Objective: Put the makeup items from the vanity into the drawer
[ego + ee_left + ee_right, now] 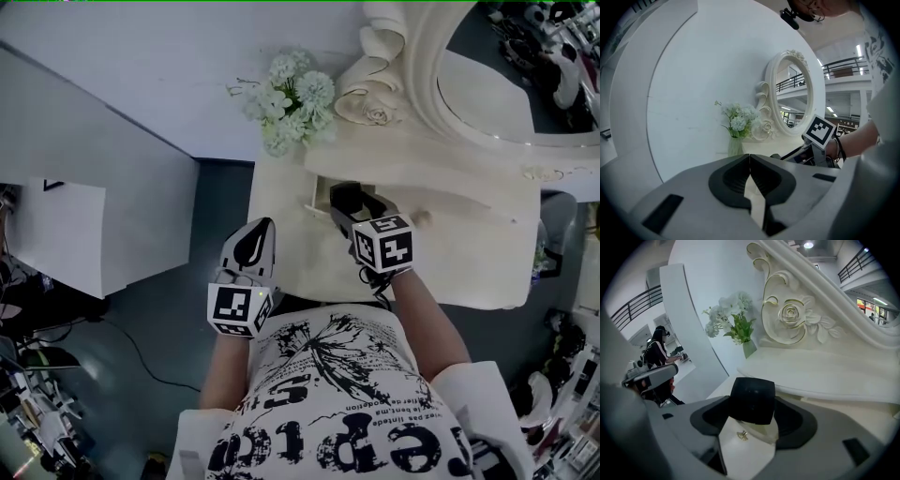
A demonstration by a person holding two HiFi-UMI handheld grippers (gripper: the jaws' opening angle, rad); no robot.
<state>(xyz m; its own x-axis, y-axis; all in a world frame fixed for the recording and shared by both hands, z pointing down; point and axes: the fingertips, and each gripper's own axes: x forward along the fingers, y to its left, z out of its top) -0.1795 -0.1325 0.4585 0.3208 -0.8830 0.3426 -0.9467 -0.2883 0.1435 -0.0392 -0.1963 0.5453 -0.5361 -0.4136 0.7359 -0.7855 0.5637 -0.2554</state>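
Right gripper clamps a black makeup item over the vanity for stowing; left gripper waits closed, empty.

A plain white wall backs a cream vanity with an oval, scroll-framed mirror and white flowers at its left corner. The floor is dark grey — a white counter stands beside the vanity. Strip lights glow above a railed gallery.
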